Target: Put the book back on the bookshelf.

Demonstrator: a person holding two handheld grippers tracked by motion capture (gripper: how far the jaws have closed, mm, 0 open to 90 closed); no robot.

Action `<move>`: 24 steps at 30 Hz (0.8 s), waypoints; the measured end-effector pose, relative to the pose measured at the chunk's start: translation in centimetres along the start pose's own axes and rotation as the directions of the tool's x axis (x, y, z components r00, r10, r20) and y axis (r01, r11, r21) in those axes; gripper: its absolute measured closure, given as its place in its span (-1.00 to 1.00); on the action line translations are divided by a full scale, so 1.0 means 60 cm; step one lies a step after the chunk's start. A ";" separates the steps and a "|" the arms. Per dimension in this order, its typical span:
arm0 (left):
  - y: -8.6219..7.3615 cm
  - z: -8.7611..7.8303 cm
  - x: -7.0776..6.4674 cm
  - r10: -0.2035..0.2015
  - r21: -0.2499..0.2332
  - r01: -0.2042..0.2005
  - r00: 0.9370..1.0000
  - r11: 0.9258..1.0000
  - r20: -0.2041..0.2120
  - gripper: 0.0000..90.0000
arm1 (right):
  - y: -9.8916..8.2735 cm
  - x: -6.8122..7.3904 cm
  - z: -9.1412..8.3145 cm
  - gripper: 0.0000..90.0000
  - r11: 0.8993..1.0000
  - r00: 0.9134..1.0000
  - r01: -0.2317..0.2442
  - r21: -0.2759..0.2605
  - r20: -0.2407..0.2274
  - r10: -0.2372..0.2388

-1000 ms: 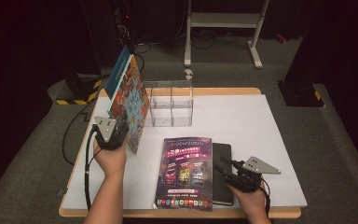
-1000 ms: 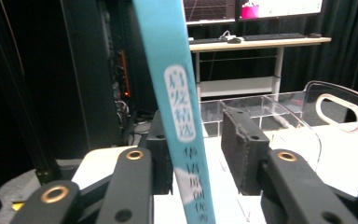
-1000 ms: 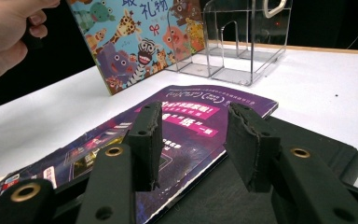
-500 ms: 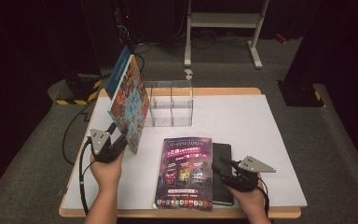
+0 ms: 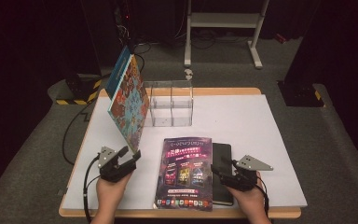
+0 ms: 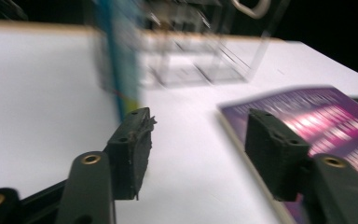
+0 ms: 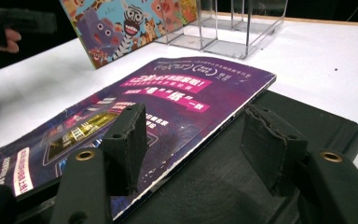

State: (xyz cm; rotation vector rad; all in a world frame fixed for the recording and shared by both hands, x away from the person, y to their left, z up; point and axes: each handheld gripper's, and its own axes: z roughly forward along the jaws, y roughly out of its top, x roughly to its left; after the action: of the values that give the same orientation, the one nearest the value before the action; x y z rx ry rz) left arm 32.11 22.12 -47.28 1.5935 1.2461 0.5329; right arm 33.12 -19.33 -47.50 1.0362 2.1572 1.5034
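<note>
White desk [image 5: 261,140] lies bare on its right half. At its left edge a picture book [image 5: 128,100] leans against a clear box [image 5: 170,105]. Left claw [image 5: 129,157], just opened and gripping nothing, sits below the book's corner. Right claw [image 5: 220,171], also just opened, straddles the magazine [image 5: 186,170] edge over a black notebook [image 5: 223,158].

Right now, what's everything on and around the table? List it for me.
picture book: 1, colourful cover with blue back, standing tilted against the clear organiser, table left
clear organiser: 1, transparent, two compartments, table rear centre
magazine: 1, purple, flat, front centre, overlapping the notebook's left edge
notebook: 1, black, flat, right of the magazine
table: 1, white top, wood edge
frame stand: 1, pale, on the floor behind
left claw: 1, black, open, empty, by the picture book's lower corner
right claw: 1, black, open, over the magazine and notebook edges
</note>
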 end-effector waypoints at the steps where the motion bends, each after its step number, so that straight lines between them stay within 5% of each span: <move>1: -0.005 0.005 -0.008 -0.001 0.021 0.000 1.000 1.000 0.022 -0.19 | 0.000 0.001 0.000 -0.14 1.000 1.000 0.004 0.001 0.002 -0.004; 6: -0.026 0.039 -0.050 -0.024 0.135 0.005 0.989 0.991 0.144 -0.31 | 0.008 0.002 -0.001 -0.19 1.000 1.000 0.024 0.019 0.015 -0.025; 10: -0.039 0.065 -0.069 -0.051 0.227 0.006 0.980 0.974 0.193 -0.33 | 0.019 -0.003 -0.002 -0.22 1.000 1.000 0.000 0.027 0.020 0.000; 13: -0.049 0.081 -0.078 -0.063 0.290 -0.002 0.974 0.957 0.216 -0.36 | 0.014 0.000 -0.005 -0.25 0.998 0.998 0.033 0.057 0.044 -0.036; 19: -0.053 0.084 -0.090 -0.066 0.273 0.006 0.975 0.962 0.211 -0.33 | -0.009 -0.003 -0.006 -0.39 0.996 0.998 -0.001 0.091 0.065 -0.005; 24: -0.053 0.093 -0.106 -0.110 0.282 0.034 0.960 0.959 0.259 -0.31 | -0.015 -0.017 -0.006 -0.45 0.992 0.996 -0.058 0.111 0.072 0.050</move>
State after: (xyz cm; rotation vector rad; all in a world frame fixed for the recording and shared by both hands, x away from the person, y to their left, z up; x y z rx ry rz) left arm 32.77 13.87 -50.91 1.7745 1.1994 0.0876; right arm 33.24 -20.46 -48.31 1.1752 2.2043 1.3604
